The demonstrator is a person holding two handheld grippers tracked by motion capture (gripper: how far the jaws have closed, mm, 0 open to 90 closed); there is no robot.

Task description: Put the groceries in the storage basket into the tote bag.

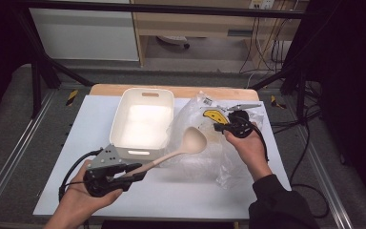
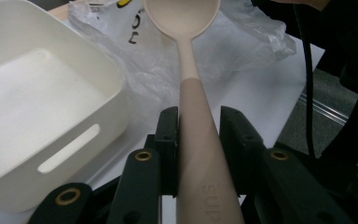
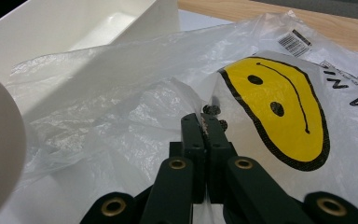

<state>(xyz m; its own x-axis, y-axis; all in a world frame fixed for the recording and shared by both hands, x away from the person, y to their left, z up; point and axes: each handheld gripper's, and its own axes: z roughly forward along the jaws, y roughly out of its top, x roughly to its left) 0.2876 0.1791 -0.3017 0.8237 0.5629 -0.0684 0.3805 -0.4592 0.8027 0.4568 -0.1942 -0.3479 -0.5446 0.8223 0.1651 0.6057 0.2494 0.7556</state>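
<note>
We held the beige ladle (image 2: 192, 107), handle embossed "SUP", clamped in our left gripper (image 2: 198, 130). Our right gripper (image 3: 206, 122) pinched the smiley-printed, barcode-labelled plastic bag (image 3: 279, 107).

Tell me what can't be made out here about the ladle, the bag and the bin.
- Ladle: the left gripper view's bottom edge cuts its handle end, leaving the embossed lettering incomplete.
- Plastic bag: whether anything is inside; crinkled film and glare obscure it in the high view.
- White bin: its floor is washed out by glare in the high view.
</note>
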